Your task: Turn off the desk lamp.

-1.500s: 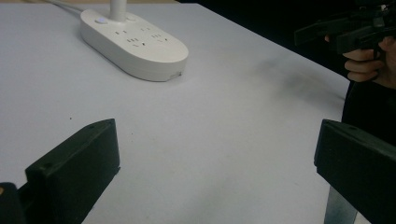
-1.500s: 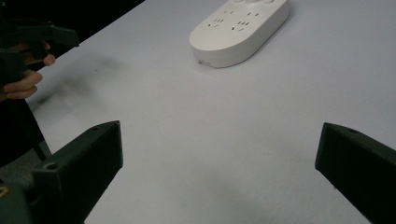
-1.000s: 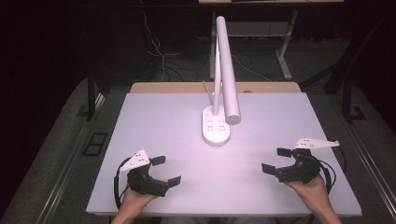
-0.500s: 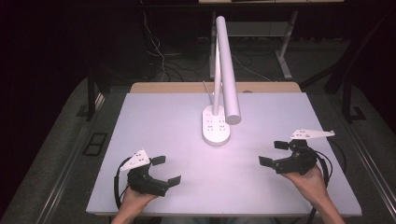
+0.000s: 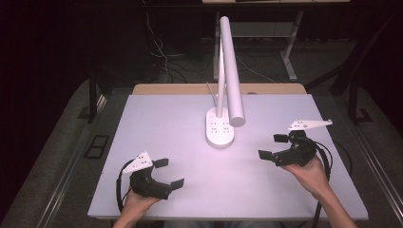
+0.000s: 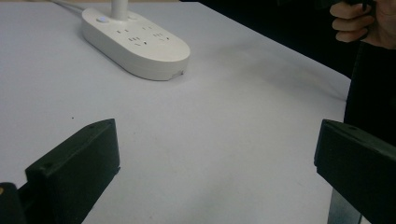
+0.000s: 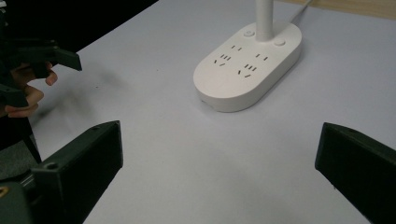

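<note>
Nearest the viewer, the left claw (image 5: 168,173) sits low over the front left part of the pale bench (image 5: 157,128), held in a hand (image 5: 135,202) that enters from the bottom edge; its jaws stand wide apart and grip nothing, with bare bench surface between them in the left gripper view. Farther in and on the opposite side, the right claw (image 5: 273,146) is carried by the other hand (image 5: 309,171) above the right part of the bench; its jaws are likewise spread wide and empty, and they point toward the bench centre. Between the two claws and beyond them stands the desk lamp: a white, oval base (image 5: 219,129) with rounded edges, lying flat near the middle of the bench. Its top face bears socket slots (image 7: 236,60) in groups and two small round buttons (image 7: 279,42) beside the stem. A slim white stem (image 5: 220,80) rises from the far end of the base, and a long white tubular lamp head (image 5: 231,71) slopes down over the base. A thin white cable (image 5: 211,92) leaves the base toward the far bench edge. Neither claw touches the lamp; both are well apart from it.
</note>
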A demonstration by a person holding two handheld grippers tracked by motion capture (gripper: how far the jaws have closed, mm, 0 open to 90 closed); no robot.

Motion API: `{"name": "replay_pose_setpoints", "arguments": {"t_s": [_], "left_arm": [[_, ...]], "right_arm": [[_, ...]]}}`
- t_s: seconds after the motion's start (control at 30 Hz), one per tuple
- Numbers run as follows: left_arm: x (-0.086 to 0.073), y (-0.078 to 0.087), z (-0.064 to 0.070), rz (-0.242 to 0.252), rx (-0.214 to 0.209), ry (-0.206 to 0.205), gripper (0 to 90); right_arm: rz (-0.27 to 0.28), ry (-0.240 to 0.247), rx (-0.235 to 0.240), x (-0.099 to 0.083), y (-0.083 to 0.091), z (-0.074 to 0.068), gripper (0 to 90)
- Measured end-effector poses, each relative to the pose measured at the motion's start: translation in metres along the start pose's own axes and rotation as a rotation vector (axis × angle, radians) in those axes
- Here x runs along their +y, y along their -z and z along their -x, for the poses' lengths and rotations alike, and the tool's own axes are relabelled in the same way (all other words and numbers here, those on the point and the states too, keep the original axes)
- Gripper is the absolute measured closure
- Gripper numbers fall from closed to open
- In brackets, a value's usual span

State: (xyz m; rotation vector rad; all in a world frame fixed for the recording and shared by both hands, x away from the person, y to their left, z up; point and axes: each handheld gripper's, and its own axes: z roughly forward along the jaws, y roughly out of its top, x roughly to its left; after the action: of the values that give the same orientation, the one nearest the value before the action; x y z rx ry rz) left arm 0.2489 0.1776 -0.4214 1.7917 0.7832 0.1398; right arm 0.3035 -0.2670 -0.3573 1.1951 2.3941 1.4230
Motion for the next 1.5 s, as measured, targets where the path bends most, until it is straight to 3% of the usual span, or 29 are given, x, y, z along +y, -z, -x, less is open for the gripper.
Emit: {"name": "replay_pose_setpoints", "arguments": {"t_s": [0.5,1.5], "left_arm": [[0.000,0.001,-0.001,0.004,0.002,0.002,0.0],[0.000,0.001,-0.002,0.010,-0.002,0.009,0.0]], "right_arm": [[-0.023,0.035,0.013,0.035,-0.017,0.001,0.9],[-0.069,0.042,0.000,0.079,-0.067,0.024,1.0]]}}
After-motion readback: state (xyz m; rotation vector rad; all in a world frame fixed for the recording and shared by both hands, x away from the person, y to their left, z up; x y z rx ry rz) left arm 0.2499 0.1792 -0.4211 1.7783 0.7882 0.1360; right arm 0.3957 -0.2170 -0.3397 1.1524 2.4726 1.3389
